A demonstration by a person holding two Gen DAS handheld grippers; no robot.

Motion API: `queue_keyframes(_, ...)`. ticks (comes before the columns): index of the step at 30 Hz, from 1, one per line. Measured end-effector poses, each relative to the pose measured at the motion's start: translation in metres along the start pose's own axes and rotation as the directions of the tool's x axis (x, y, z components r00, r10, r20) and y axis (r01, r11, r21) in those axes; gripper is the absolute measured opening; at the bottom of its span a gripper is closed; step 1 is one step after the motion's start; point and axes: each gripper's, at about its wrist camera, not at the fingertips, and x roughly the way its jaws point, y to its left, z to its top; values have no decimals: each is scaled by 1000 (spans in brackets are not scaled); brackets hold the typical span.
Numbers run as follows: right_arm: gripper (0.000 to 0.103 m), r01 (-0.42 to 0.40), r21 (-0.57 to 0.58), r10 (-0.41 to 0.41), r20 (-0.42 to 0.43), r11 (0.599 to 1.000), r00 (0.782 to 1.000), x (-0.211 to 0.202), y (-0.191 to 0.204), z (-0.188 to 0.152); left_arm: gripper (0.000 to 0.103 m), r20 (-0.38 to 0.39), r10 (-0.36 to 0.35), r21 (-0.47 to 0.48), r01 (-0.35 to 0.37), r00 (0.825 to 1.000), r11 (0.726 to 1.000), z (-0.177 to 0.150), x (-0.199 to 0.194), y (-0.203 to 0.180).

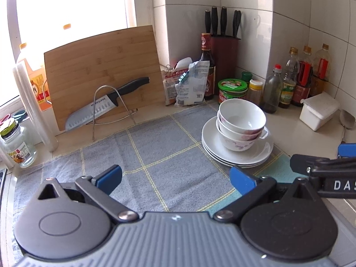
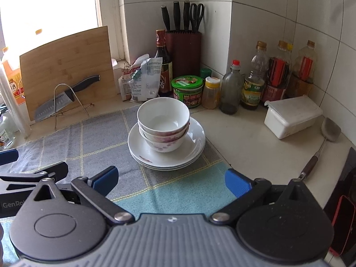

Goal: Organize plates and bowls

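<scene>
Three bowls (image 2: 163, 122) sit nested on stacked plates (image 2: 191, 146) at mid-frame, on the checked cloth (image 2: 89, 142) over the counter (image 2: 255, 140). Both grippers, left gripper (image 1: 175, 179) and right gripper (image 2: 171, 180), hang spread, fingers released and empty. Sorting looks finished or unstarted; any next move needs a rim grasp.

Both wrist views low, facing shared dish stack (image 1: 237, 133).

You are looking at white bowls (image 2: 163, 120) showing pink floral prints, sitting on plain white plates (image 2: 195, 143) ahead of your right gripper (image 2: 171, 183), whose pads (image 2: 104, 181) are showing blue. Beneath them a grey towel (image 1: 142, 146) is showing yellow grid lines, turning teal nearer you.
</scene>
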Motion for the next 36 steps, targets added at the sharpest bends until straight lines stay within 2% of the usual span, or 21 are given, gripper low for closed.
queue_keyframes(36,103,-4,-1,4,7,1000,1000,1,4,5,102,-6,-4,7,4,1000,1000,7,4,1)
